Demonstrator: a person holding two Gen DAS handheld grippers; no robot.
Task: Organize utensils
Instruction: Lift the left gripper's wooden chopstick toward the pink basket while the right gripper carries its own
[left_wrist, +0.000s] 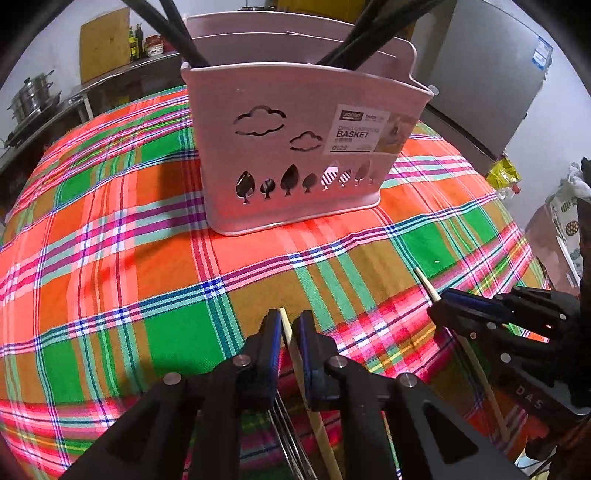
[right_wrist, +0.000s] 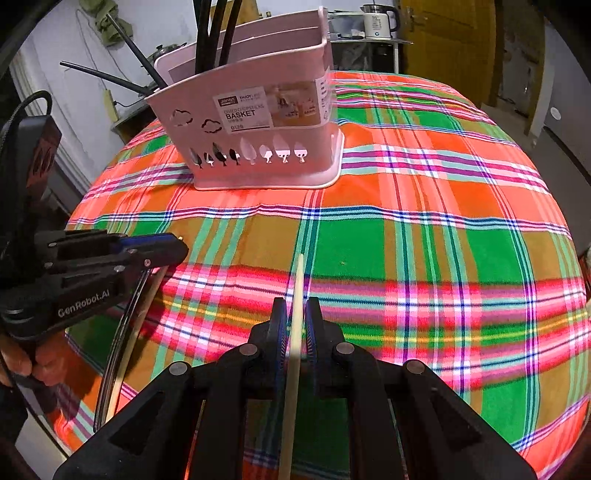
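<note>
left wrist view: both tools (left_wrist: 287, 325) (right_wrist: 295, 314) level, each clamping a chopstick (left_wrist: 295, 354) (right_wrist: 295, 332).

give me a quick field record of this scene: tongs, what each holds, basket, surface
left tongs: shut on a pale wooden chopstick
right tongs: shut on a second wooden chopstick
basket: pink plastic, upright on the cloth, cloud and tree cut-outs, label reads BASKET
basket contents: black utensil handles sticking out of the top
surface: table under a bright plaid tablecloth
metal utensils: thin rods below the left tongs, kind unclear
</note>
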